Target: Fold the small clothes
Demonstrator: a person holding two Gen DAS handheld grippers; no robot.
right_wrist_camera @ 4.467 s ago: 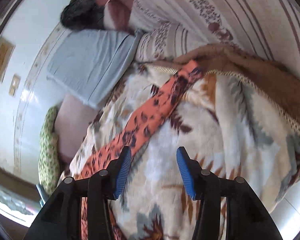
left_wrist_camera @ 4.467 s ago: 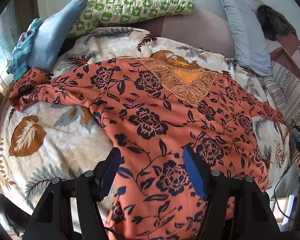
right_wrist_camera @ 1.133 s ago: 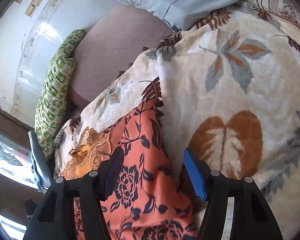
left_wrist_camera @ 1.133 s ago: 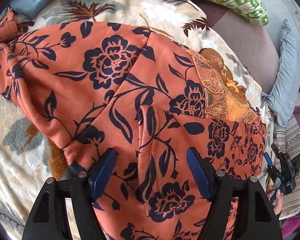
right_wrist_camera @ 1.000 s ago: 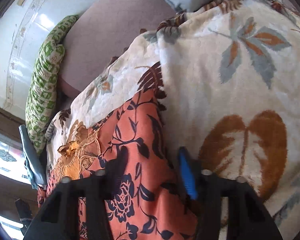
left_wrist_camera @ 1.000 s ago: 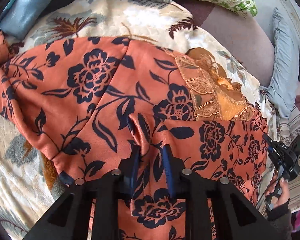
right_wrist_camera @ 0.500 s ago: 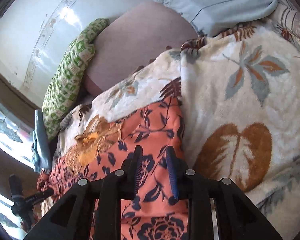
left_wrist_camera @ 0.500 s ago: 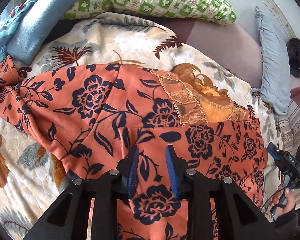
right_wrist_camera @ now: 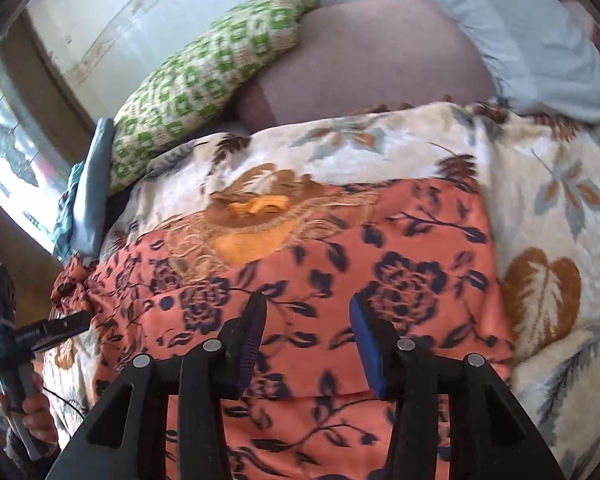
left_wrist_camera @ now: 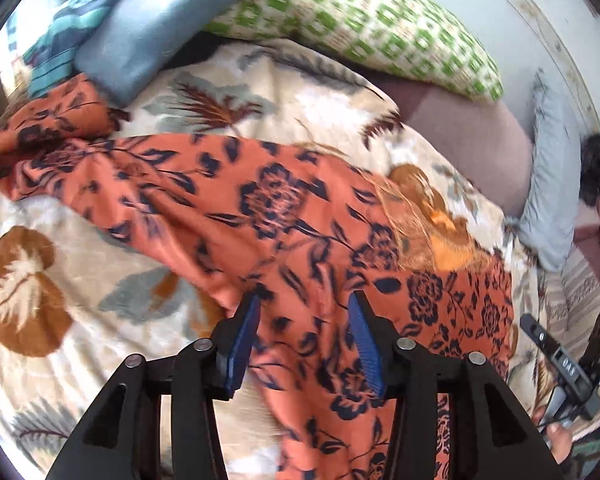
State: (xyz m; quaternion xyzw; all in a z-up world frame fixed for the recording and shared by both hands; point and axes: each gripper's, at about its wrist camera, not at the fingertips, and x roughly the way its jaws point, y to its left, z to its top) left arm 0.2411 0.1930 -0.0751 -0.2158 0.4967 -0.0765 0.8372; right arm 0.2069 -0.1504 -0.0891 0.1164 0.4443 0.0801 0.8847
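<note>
An orange top with dark blue flowers point(left_wrist_camera: 284, 216) lies spread on a leaf-patterned blanket point(left_wrist_camera: 80, 264). Its right sleeve is folded over the body below the gold embroidered neckline point(left_wrist_camera: 432, 232); the left sleeve point(left_wrist_camera: 52, 140) stretches out to the left. My left gripper point(left_wrist_camera: 304, 304) is open above the top's middle, holding nothing. In the right wrist view the top point(right_wrist_camera: 324, 272) fills the centre, and my right gripper point(right_wrist_camera: 308, 308) is open above it, empty. The right gripper also shows at the lower right of the left wrist view point(left_wrist_camera: 564, 364).
A green checked pillow point(left_wrist_camera: 364, 20) and a blue cushion point(left_wrist_camera: 152, 28) lie at the head of the bed. A mauve pillow point(right_wrist_camera: 372, 56) and a pale blue pillow point(right_wrist_camera: 532, 52) lie behind the top. The blanket point(right_wrist_camera: 556, 208) extends to the right.
Both grippers were shut on the folded sleeve half a second ago. Both have now opened, let the fabric go and pulled back from it. The sleeve lies folded across the body.
</note>
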